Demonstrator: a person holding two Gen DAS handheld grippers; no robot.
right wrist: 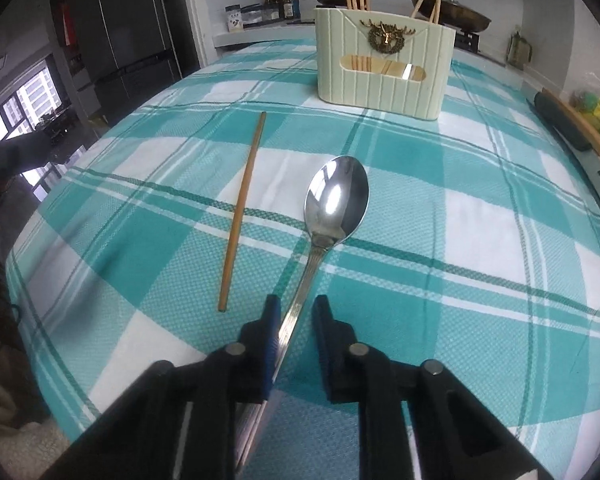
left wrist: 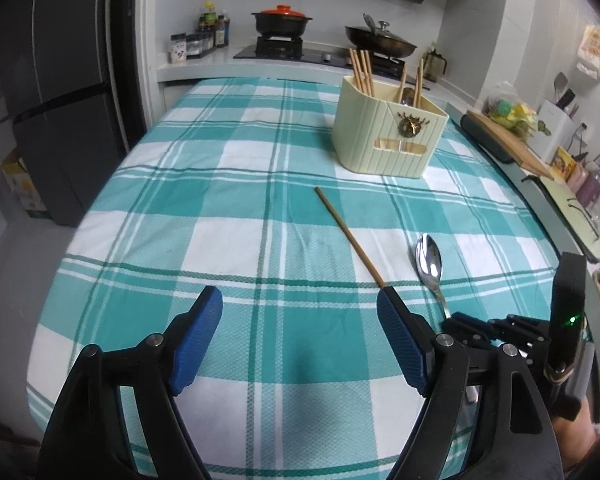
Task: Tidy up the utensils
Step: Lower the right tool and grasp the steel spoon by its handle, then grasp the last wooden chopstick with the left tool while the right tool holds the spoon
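Counter [left wrist: 228,160]: covered by a teal-and-white checked cloth; it carries everything below.
Utensil holder [right wrist: 384,60]: cream, ribbed, standing toward the far edge of the counter; several wooden chopsticks stand upright in its compartments, and something metallic shows beside them, too small to name.
Left gripper [left wrist: 300,336]: fingers spread wide and empty, hovering over the near edge of the counter.
Right gripper [right wrist: 296,312]: fingers either side of the spoon's handle, the left one seemingly touching it, a gap at the right one; not clamped, as far as I can tell.
Loose chopstick [right wrist: 242,212]: lying flat mid-counter, just beside the spoon, apart from it.
Spoon [right wrist: 336,200]: steel, bowl up, flat on the cloth between the near edge and the holder.
Step in hand: likely picking up the spoon.
Next move: closing fully on the thin handle, lifting, then dropping it upright into the holder's compartment.
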